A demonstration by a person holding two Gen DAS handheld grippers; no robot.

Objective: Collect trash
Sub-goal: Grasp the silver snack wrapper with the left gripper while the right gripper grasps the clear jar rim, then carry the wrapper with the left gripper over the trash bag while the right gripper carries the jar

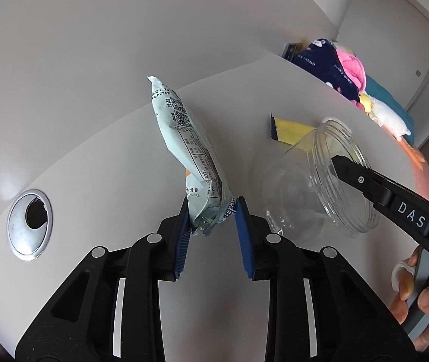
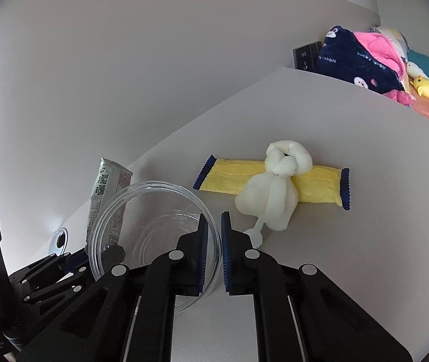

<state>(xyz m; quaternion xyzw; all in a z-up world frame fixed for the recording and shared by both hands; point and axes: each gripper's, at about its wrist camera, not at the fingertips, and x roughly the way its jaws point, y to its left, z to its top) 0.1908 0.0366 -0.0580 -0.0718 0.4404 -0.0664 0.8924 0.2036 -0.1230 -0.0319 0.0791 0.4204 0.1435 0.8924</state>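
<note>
Now, from biggest to smallest:
Table [image 1: 72, 163]: white and bare for the most part, with a round metal cable hole [image 1: 29, 224] at about eight o'clock in the left wrist view.
Jar [image 2: 154, 241]: clear plastic, tipped so its open mouth faces the right wrist camera; it fills the six-to-seven o'clock area of that view.
Right gripper [image 2: 215, 235]: clenched on the jar's rim, one blue pad inside the mouth and one outside. In the left wrist view it reaches in from four o'clock, with a hand [image 1: 425, 298] on its handle.
Left gripper [image 1: 212, 220]: grasping the crumpled bottom end of the pale green wrapper.
Pale green wrapper [image 1: 188, 147]: held up off the table, leaning toward eleven o'clock, just left of the jar.
Yellow wrapper [image 2: 235, 178]: flat on the table at about two o'clock from the jar, with dark blue ends.
White wad [image 2: 274, 190]: soft and knotted, lying across the yellow wrapper's middle.
</note>
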